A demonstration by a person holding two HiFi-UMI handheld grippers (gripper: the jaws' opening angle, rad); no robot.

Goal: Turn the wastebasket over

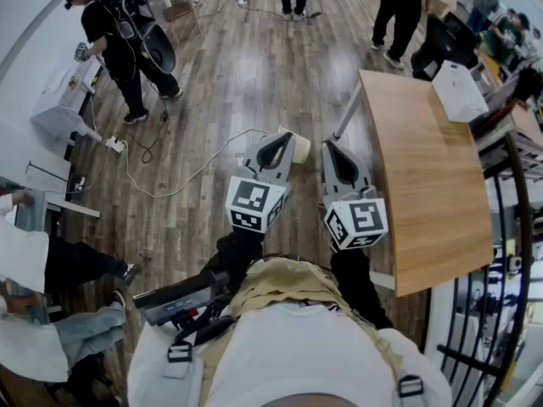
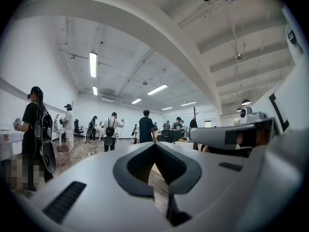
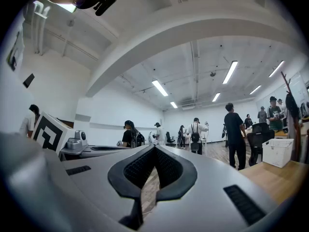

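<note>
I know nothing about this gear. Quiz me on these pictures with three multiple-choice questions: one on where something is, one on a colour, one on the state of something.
1. Seen from the head view, on which side of the right gripper does the wooden table stand?
A. Its left
B. Behind the person
C. Its right

2. What colour is the box on the table's far end?
A. White
B. Red
C. Black

3. How do the jaws of the left gripper stand?
A. Wide apart
B. Shut, with nothing between them
C. Clamped on a cable

Answers: 1 C, the tabletop runs along the right of that gripper. 2 A, the box shows plain white against the wood. 3 B, the left gripper view shows the pads meeting, with only floor beyond.
</note>
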